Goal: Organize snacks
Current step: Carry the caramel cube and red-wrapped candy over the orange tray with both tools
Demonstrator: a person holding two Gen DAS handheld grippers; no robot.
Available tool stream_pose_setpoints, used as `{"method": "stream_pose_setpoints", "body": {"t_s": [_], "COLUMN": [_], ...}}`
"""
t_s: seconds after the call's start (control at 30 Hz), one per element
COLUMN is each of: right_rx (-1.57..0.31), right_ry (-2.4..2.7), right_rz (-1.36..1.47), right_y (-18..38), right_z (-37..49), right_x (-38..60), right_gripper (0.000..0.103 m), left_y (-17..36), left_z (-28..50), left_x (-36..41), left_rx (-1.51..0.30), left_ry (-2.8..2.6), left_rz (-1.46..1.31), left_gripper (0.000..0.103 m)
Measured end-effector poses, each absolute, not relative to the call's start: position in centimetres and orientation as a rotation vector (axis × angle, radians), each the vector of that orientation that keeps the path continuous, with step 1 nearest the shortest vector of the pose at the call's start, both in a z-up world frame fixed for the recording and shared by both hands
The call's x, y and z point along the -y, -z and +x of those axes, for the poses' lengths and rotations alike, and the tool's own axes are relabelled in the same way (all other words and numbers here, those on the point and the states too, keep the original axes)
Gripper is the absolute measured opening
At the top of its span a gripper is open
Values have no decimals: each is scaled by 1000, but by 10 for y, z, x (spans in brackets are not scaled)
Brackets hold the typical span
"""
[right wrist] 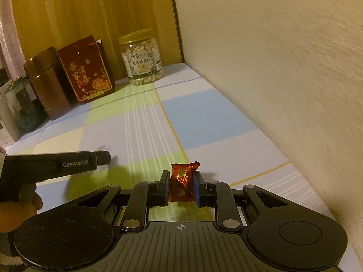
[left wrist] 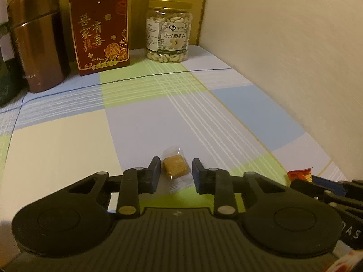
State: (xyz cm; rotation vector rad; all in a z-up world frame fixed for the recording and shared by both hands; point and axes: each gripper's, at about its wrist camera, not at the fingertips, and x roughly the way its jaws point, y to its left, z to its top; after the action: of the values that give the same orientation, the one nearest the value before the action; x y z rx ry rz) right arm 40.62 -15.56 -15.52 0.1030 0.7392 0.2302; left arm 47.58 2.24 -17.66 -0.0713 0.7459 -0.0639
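A brown candy in a clear wrapper lies on the checked cloth between the fingers of my left gripper. The left finger sits against it, and a narrow gap shows between the block and the right finger. My right gripper is shut on a red-wrapped candy, held just above the cloth. The red candy and the right gripper's tip show at the right edge of the left wrist view. In the right wrist view my left gripper shows side-on at the left, with a hand under it.
At the back stand a cashew jar, a red gift box and a brown metal canister. A dark glass jar stands further left. A cream wall runs along the right side of the table.
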Motion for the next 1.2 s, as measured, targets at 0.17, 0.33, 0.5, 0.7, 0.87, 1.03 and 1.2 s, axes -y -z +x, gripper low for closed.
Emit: {"method": "stream_pose_setpoints", "body": {"t_s": [0.17, 0.33, 0.5, 0.7, 0.87, 1.03, 1.2], "right_rx": [-745, -757, -767, -796, -815, -827, -828], "right_ry": [-225, -226, -250, -277, -305, -316, -333], "right_rz": [107, 122, 125, 127, 115, 127, 122], "right_y": [157, 157, 148, 125, 99, 75, 50], "right_z": [402, 396, 383, 360, 330, 298, 264], "right_x": [161, 163, 162, 156, 151, 147, 140], "right_gripper": [21, 21, 21, 21, 21, 21, 21], "left_y": [176, 175, 166, 144, 120, 93, 68], "left_z": [467, 445, 417, 375, 334, 291, 248], "left_x": [-25, -25, -27, -34, -40, -43, -44], "left_rx": [-769, -796, -813, -824, -804, -776, -754], "left_ry": [86, 101, 102, 90, 89, 86, 84], "left_rz": [-88, -97, -126, -167, -196, -208, -204], "left_gripper": [22, 21, 21, 21, 21, 21, 21]}}
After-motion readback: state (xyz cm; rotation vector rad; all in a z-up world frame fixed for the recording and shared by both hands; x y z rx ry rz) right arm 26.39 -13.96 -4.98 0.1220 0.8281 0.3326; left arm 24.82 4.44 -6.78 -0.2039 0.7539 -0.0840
